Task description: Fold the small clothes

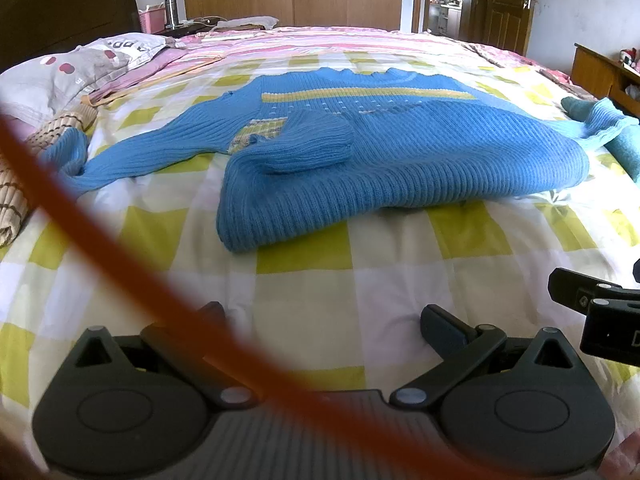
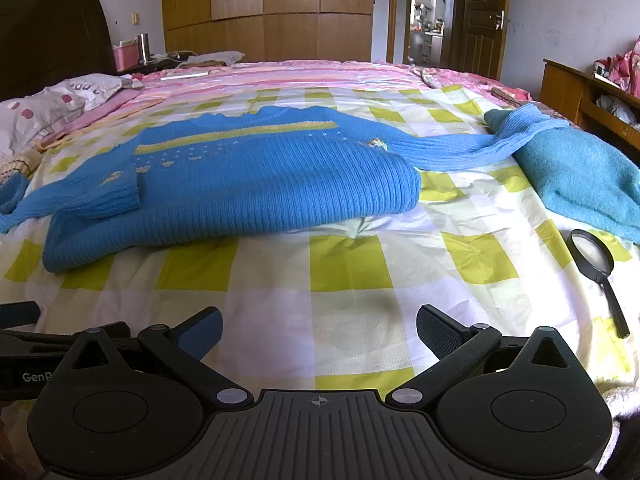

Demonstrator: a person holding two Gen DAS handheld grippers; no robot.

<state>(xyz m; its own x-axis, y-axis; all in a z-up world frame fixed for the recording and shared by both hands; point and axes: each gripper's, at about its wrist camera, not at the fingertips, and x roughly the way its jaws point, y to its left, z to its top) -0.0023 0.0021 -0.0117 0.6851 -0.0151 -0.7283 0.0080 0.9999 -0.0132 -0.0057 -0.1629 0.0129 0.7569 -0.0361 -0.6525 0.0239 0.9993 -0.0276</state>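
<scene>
A small blue knit sweater [image 1: 360, 160] with a yellow chest stripe lies flat on the checked bedsheet [image 1: 320, 280], hem towards me. It also shows in the right wrist view [image 2: 248, 188]. Its left sleeve [image 1: 132, 152] stretches out to the left. Its right sleeve [image 2: 472, 144] stretches right onto a teal garment [image 2: 580, 176]. A folded-over piece of blue knit [image 1: 304, 144] rests on the sweater's left part. My left gripper [image 1: 324, 324] is open and empty, short of the hem. My right gripper [image 2: 320, 328] is open and empty, also short of the hem.
A black magnifying glass [image 2: 596, 272] lies on the sheet at right. Pillows [image 1: 60, 72] and a rolled mat [image 1: 24, 168] sit at left. An orange cable [image 1: 120, 264] crosses the left wrist view. A wooden bench [image 2: 588, 96] stands beside the bed at right.
</scene>
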